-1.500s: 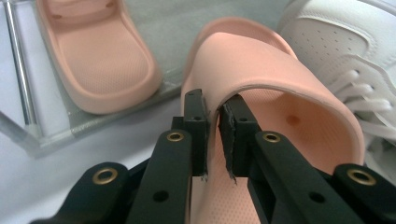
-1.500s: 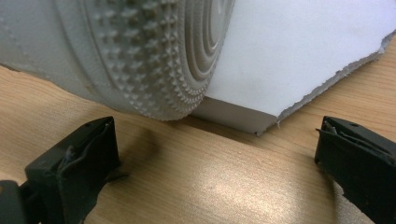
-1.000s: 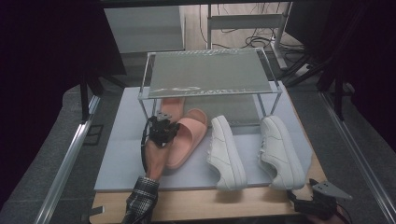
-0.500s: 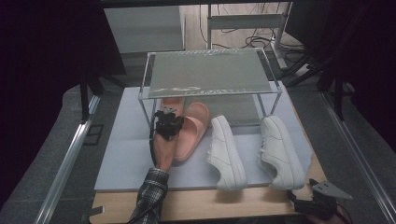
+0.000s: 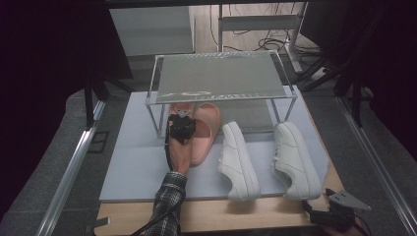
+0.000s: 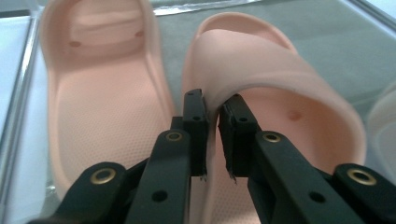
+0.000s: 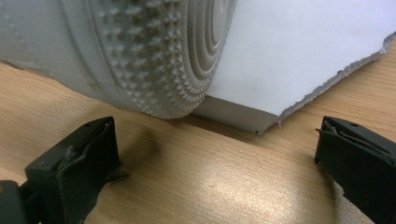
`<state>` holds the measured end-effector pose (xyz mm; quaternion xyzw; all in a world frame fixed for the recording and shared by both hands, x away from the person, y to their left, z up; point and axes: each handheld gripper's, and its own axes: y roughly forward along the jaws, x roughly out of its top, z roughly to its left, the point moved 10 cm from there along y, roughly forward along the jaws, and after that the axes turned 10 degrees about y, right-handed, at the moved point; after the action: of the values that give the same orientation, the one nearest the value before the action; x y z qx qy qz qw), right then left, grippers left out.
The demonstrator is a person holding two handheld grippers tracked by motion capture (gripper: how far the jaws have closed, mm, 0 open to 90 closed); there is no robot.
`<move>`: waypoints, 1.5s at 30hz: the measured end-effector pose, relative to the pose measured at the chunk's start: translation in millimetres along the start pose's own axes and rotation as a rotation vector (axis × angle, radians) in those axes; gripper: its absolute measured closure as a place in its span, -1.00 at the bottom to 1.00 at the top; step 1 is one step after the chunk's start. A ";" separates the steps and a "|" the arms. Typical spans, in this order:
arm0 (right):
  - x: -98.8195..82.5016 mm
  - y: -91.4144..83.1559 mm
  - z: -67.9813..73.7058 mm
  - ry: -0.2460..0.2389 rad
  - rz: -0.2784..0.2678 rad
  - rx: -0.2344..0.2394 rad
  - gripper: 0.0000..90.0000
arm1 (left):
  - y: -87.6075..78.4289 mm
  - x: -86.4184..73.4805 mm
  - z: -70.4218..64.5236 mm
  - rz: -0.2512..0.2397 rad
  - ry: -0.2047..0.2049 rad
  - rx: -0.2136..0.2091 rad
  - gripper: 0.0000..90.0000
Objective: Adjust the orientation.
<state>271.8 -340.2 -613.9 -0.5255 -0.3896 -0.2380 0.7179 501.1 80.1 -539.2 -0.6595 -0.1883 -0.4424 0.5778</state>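
Note:
A hand holds my left gripper (image 5: 183, 123) at the front of the low shoe rack (image 5: 216, 78). Its jaws are shut on the strap edge of a pink slipper (image 5: 206, 132). In the left gripper view the two black pads (image 6: 195, 116) pinch that strap of the slipper (image 6: 280, 93), and the second pink slipper (image 6: 107, 93) lies sole down just to its left. My right gripper (image 5: 314, 210) rests on the wooden table at the front right. Its jaws are open (image 7: 215, 140) and empty, facing the heel of a white sneaker (image 7: 154, 51).
Two white sneakers (image 5: 238, 160) (image 5: 295, 160) lie on the grey mat (image 5: 137, 162) in front of the rack. The mat's torn corner (image 7: 299, 46) ends on the wooden table (image 7: 210, 177). Metal rails run along both sides of the table.
My left gripper has pushed the pink slipper away from the person and under the rack, next to the other slipper. The right gripper has stayed where it was.

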 end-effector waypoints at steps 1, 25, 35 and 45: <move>0.0 0.0 0.1 0.000 0.000 0.000 -1.00 | 0.3 -0.4 0.5 0.001 -0.003 -0.006 0.81; -0.1 0.0 0.3 0.001 0.001 -0.001 -1.00 | -49.7 -17.9 -13.5 -0.034 0.170 -0.195 0.52; 0.1 0.1 0.4 0.002 0.000 -0.002 -1.00 | -78.6 -48.3 -24.7 -0.040 0.167 -0.336 0.97; 0.1 0.2 0.4 0.002 0.000 -0.004 -1.00 | -93.5 -87.3 -33.2 -0.011 0.211 -0.355 0.99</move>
<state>271.9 -339.7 -613.8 -0.5266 -0.3882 -0.2393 0.7174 371.0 96.7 -555.4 -0.7002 -0.0493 -0.5382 0.4666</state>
